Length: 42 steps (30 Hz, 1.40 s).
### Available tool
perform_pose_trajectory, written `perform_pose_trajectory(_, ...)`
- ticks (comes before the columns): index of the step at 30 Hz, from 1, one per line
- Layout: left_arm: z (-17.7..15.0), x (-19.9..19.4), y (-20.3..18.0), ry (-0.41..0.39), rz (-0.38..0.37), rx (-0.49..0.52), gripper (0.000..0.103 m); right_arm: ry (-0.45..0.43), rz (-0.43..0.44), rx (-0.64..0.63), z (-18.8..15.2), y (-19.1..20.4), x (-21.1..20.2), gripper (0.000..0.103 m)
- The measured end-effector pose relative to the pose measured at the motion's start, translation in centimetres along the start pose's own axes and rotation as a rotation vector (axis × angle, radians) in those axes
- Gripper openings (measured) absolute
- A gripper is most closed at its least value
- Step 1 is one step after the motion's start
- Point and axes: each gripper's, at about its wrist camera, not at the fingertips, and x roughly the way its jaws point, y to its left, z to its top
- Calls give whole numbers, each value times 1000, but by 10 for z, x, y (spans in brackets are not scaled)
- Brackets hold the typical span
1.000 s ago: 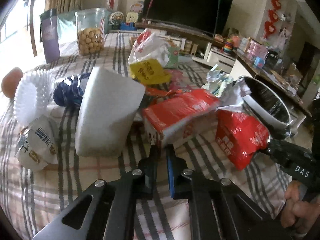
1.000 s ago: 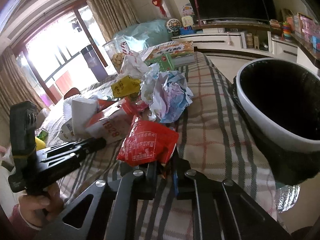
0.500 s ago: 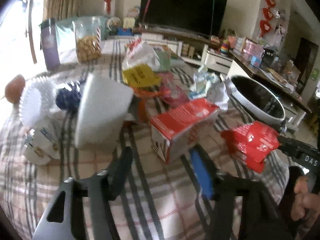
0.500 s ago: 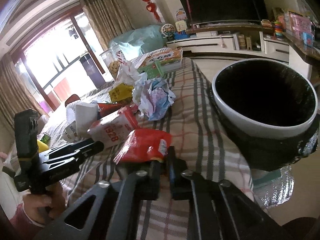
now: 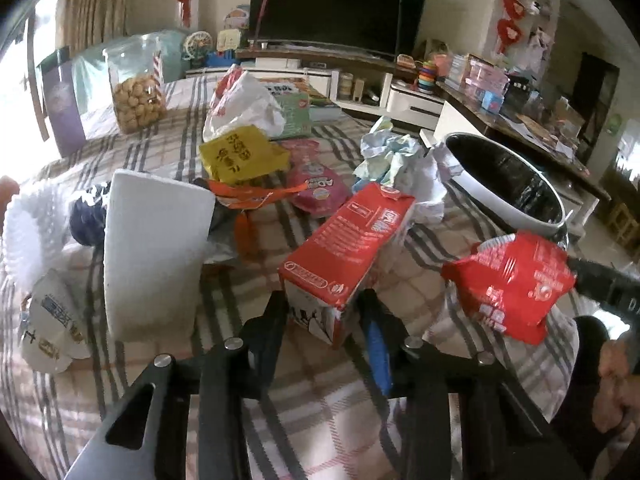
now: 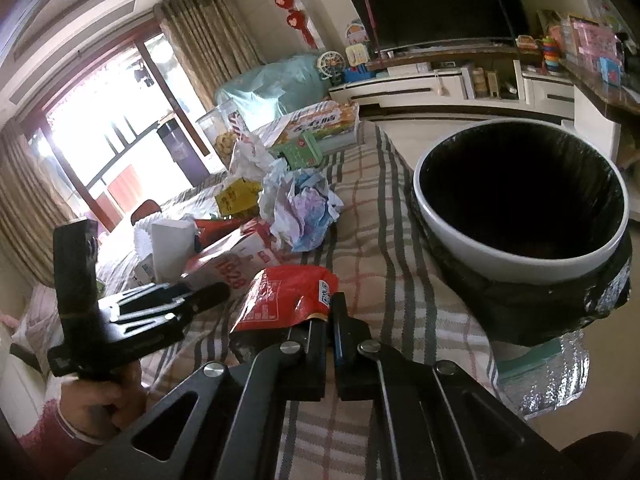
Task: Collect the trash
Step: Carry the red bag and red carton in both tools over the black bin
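Note:
A red and white carton lies on the plaid tablecloth. My left gripper is open, its two fingers on either side of the carton's near end. My right gripper is shut on a red snack wrapper and holds it above the table edge; the wrapper also shows in the left wrist view. A white bin with a black liner stands just past the table's right edge, also seen in the left wrist view.
On the table lie crumpled paper, a yellow packet, a pink pouch, a white foam block, a white plastic bag, a biscuit jar and boxes. A TV unit stands behind.
My left gripper opened and moved forward until its fingers straddled the carton's near end. My right gripper lifted the red wrapper and carried it toward the bin.

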Motion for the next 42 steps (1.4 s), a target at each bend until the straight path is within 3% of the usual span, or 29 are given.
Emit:
perform_pose_trajectory(8, -10, -18, -16, -54, 1, 2, 33, -32, 10, 2, 1, -2, -17, 2)
perform_pose_trajectory(18, -11, -33, -51, -76, -75, 32, 33, -77, -33, 38, 2, -32, -46, 2)
perform_pose_trajectory(29, 19, -13, -91, -75, -107, 105, 33, -151, -112, 93, 21, -78, -74, 2)
perform_pose_trajectory(42, 64, 32, -128, -48, -112, 144, 33, -155, -193, 123, 53, -123, -67, 2)
